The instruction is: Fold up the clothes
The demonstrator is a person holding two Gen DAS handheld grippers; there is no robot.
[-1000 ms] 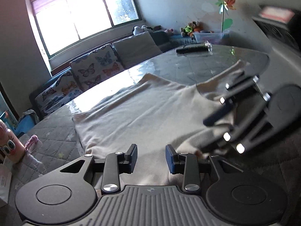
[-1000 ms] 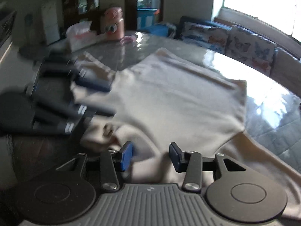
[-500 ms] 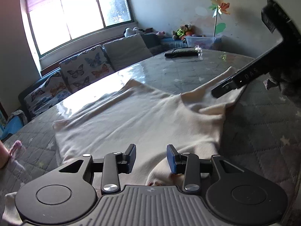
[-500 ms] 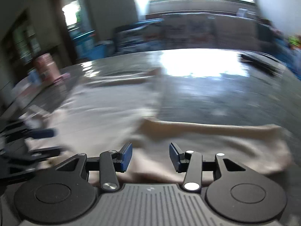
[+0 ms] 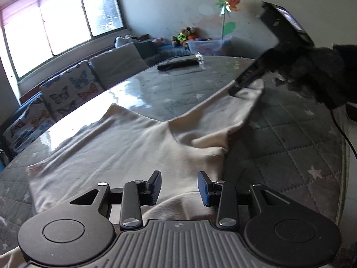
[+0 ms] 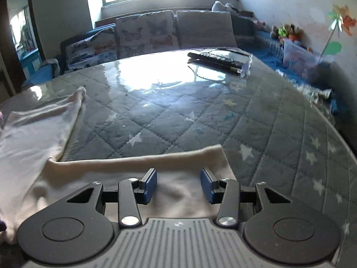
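A cream long-sleeved top [image 5: 125, 147] lies spread on the quilted grey table cover [image 5: 279, 147]. My left gripper [image 5: 179, 188] is open and empty, low over the top near its front edge. One sleeve [image 5: 225, 111] stretches to the far right, where the right gripper's black body [image 5: 267, 67] hovers over its cuff. In the right wrist view my right gripper [image 6: 178, 186] is open and empty just above that sleeve [image 6: 133, 167], with the top's body [image 6: 33, 129] at the left.
A black flat object [image 6: 218, 61] lies at the table's far side, also in the left wrist view [image 5: 178, 63]. Butterfly cushions [image 5: 67, 93] line the sofa under the window. A clear storage box [image 6: 301, 60] stands by the right wall. The table's right edge [image 5: 344, 167] curves close by.
My right gripper has swung from the top's near side out to the far sleeve end. My left gripper has shifted a little and stayed open over the top.
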